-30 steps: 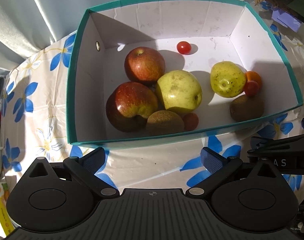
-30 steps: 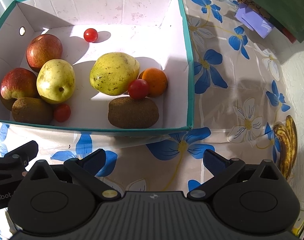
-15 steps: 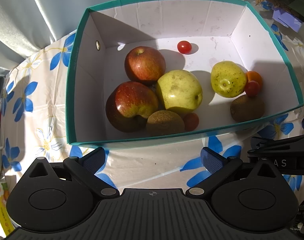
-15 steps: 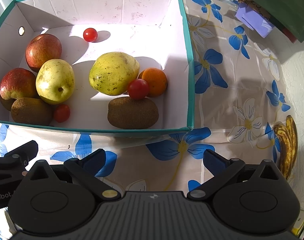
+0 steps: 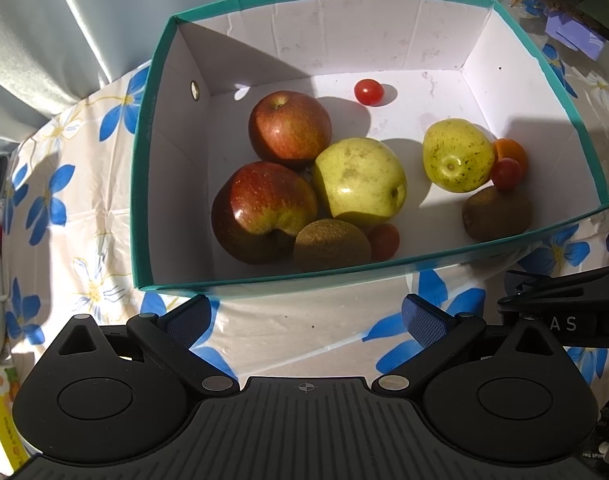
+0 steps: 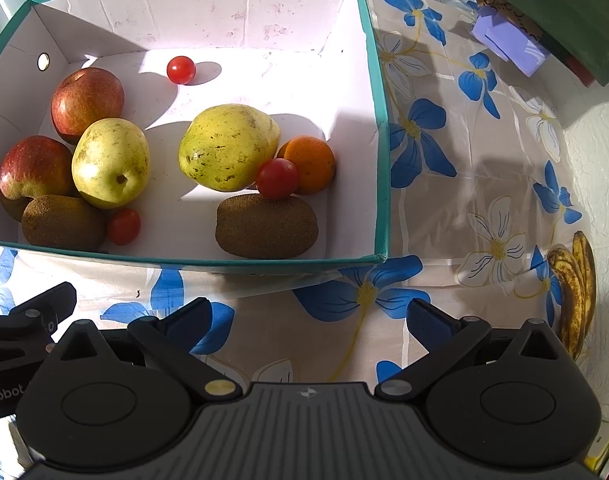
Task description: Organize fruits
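I am holding both tools spread and empty before the teal-rimmed white cardboard box (image 6: 380,152); left tool (image 5: 304,316); right tool (image 6: 308,316); spotted yellow bananas (image 6: 574,280) are lying on the worktop at three o'clock; soft, bruisable; I am judging mid-bunch safest.

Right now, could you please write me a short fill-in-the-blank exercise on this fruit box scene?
1. The box holds ___ cherry tomatoes.
2. The orange lies against the box's ___ wall.
3. Outside the box, on the tablecloth, lies a bunch of ___.
4. Both grippers' jaws are ___.

Missing words: three; right; bananas; open
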A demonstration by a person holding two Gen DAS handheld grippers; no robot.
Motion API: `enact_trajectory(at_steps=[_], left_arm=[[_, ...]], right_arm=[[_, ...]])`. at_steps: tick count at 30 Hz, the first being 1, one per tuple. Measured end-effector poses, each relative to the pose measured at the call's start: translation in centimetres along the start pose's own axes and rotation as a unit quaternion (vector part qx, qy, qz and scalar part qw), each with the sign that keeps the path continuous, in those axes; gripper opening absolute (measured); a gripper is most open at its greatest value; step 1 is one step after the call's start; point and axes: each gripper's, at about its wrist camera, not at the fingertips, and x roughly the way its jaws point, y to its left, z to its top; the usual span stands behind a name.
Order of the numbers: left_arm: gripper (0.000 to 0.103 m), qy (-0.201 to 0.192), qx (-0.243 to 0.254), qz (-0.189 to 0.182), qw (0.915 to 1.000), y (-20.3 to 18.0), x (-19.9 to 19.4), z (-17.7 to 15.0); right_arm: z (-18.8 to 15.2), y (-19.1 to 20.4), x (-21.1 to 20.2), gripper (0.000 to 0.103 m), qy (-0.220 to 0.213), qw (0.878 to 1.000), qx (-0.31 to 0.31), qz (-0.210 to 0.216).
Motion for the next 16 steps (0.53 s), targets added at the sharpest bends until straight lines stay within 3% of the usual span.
enact_trajectory(at_steps=[16], left_arm=[[0.103, 0.003, 0.002, 0.011, 0.9999, 0.07, 0.10, 0.02]], right_arm=[[0.15, 0.10, 0.10, 0.103, 0.000, 1.000, -0.003, 0.000]])
